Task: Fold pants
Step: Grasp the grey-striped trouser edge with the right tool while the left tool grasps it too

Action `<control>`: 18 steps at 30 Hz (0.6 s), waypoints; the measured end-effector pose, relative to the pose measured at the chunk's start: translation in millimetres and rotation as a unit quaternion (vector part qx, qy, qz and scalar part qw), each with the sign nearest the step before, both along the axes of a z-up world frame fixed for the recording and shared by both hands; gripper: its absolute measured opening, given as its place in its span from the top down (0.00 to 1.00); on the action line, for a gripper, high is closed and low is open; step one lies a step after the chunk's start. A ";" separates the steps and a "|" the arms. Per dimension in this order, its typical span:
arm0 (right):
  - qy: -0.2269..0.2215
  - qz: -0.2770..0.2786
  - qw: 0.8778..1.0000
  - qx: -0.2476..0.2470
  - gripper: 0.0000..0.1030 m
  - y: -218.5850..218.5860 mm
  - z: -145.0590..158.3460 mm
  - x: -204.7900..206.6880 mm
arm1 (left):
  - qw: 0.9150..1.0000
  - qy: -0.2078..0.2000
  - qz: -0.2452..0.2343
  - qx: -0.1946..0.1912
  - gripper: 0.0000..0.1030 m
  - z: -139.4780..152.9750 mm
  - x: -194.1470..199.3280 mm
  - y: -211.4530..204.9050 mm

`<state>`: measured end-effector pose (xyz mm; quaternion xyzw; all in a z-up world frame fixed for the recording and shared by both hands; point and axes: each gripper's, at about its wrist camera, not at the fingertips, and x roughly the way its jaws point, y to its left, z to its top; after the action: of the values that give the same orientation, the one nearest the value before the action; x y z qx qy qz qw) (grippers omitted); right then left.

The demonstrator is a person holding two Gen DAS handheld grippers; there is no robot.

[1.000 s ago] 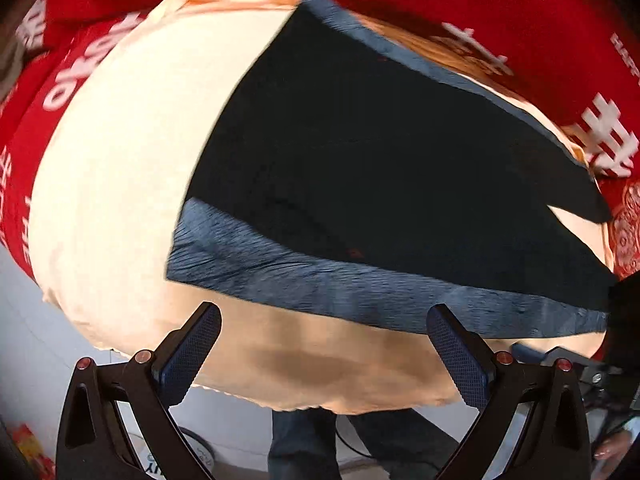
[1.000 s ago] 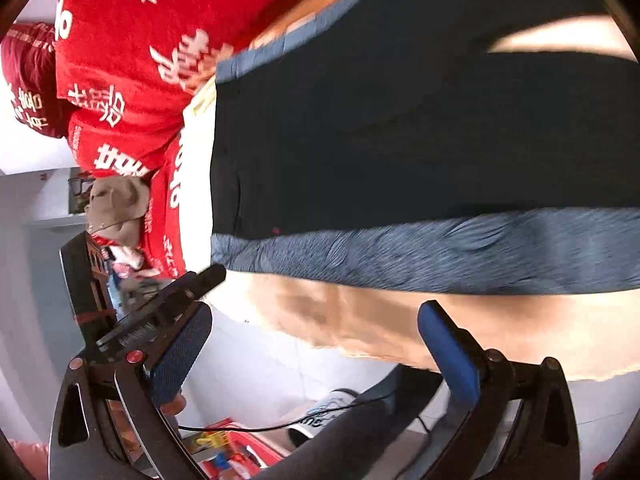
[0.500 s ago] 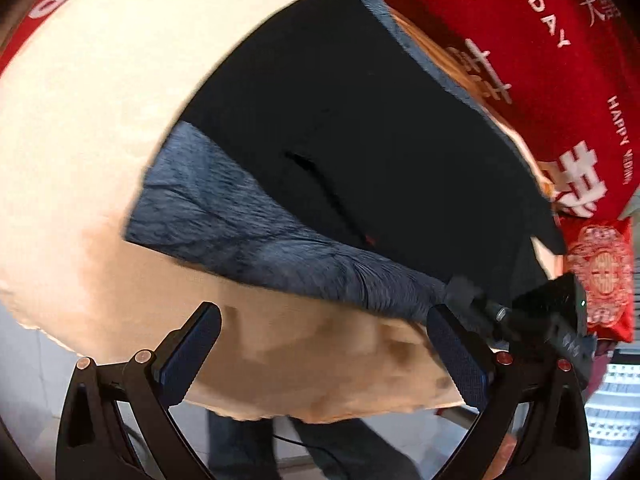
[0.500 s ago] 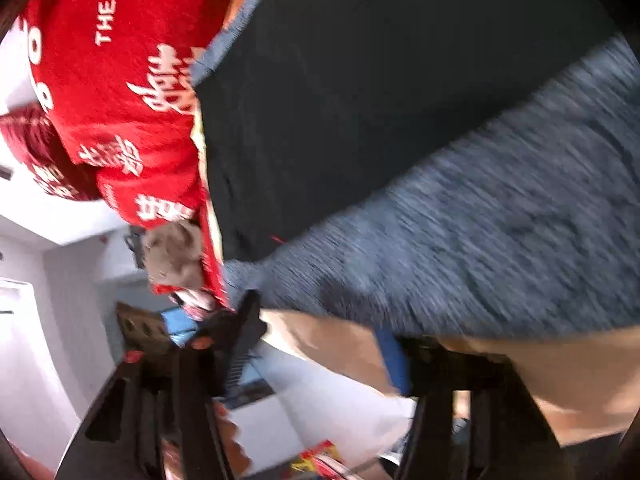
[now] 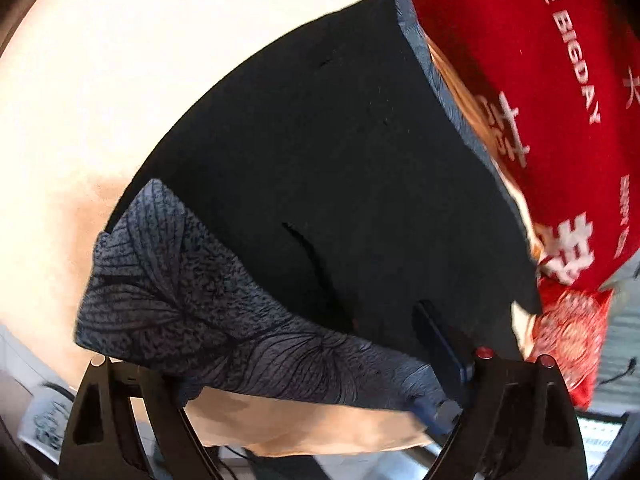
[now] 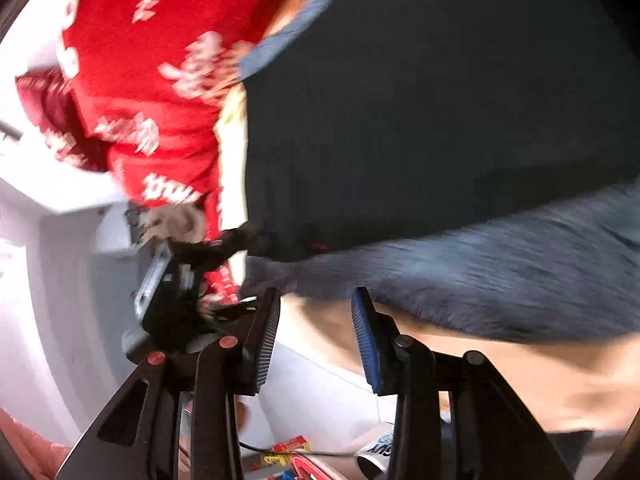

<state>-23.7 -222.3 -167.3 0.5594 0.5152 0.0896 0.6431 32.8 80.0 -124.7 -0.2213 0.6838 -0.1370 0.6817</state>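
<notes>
Pants dark, flat, grey waistband bunched between spread left gripper fingers; right gripper half-parted, empty.

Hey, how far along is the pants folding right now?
Done: nothing folded; the pants lie spread on the beige cloth. In hand: the waistband bunches across the open left gripper; the right gripper sits beside its edge, gripping nothing visible. Left: every fold.

The pants are dark navy, nearly black, spread flat across a cream sheet. Their blue-grey ribbed waistband runs along the near edge, bunched and wrinkled. A slit pocket shows just above it. The right wrist view is pretty blurry.
</notes>
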 end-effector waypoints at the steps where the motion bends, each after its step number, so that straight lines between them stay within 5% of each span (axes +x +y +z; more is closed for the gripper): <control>1: 0.015 -0.018 1.000 -0.006 0.59 -12.1 -5.2 -14.4 | 1.000 -0.002 -0.007 0.004 0.11 0.0 -1.1 -0.7; 13: 0.053 -0.191 0.980 0.015 0.55 -76.9 -14.7 -109.2 | 0.998 -0.008 -0.051 0.024 0.19 -1.7 0.0 -10.0; 16: 0.029 -0.225 0.973 0.051 0.55 -83.2 -26.0 -99.9 | 0.998 -0.011 -0.058 0.038 0.35 -3.8 -0.2 -11.1; 18: 0.014 -0.240 0.968 0.078 0.59 -85.6 -28.7 -92.7 | 0.997 -0.013 -0.058 0.040 0.71 -3.9 1.2 -7.4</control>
<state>-116.4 -307.9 -196.0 0.7163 0.3667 -0.0351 0.5926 34.0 72.6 -128.6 -0.1524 0.6914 -0.1515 0.6898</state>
